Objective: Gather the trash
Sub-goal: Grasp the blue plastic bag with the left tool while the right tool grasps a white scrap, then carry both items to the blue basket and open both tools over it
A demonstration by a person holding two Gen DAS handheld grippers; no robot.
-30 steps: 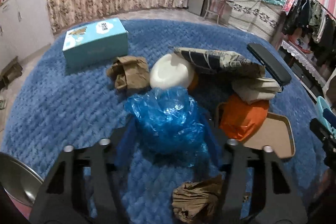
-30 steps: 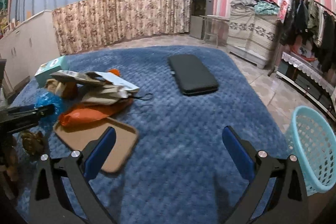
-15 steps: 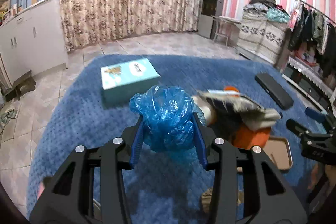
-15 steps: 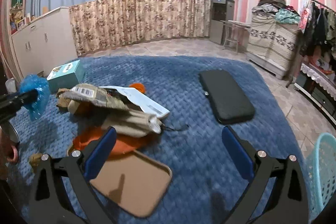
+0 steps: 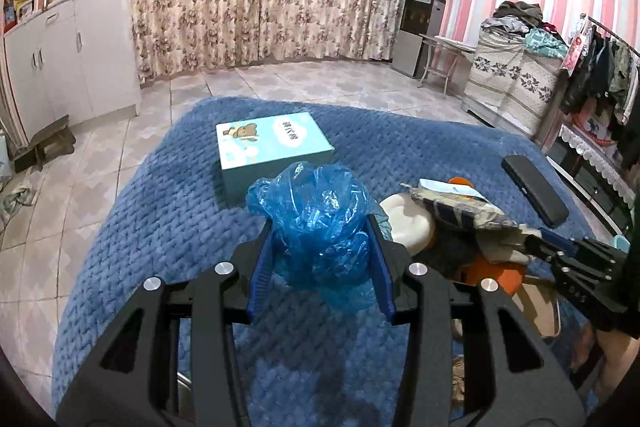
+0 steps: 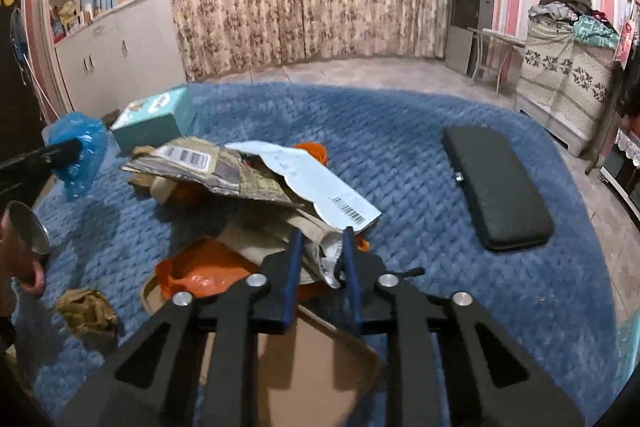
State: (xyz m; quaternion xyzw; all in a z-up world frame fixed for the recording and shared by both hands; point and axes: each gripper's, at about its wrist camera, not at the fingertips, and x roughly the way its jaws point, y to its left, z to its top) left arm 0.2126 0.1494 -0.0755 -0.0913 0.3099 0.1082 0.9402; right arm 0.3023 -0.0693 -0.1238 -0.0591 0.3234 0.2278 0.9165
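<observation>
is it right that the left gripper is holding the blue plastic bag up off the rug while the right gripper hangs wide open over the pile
Not quite. The left gripper does hold the blue plastic bag up off the rug, but the right gripper is not wide open: the right wrist view shows its fingers closed on a beige paper wrapper at the near edge of the pile.

Illumination is dim and cool, with an even bluish cast in both views; the source is not visible. Soft shadows lie on the blue blanket (image 6: 400,155) beneath the trash pile (image 6: 248,183). Small glints show on the blue plastic bag (image 5: 320,223) (crinkled, glossy). Fisheye distortion bends walls and curtains (image 5: 256,15) strongly; corners vignette black. Focus is slightly soft throughout.
</observation>
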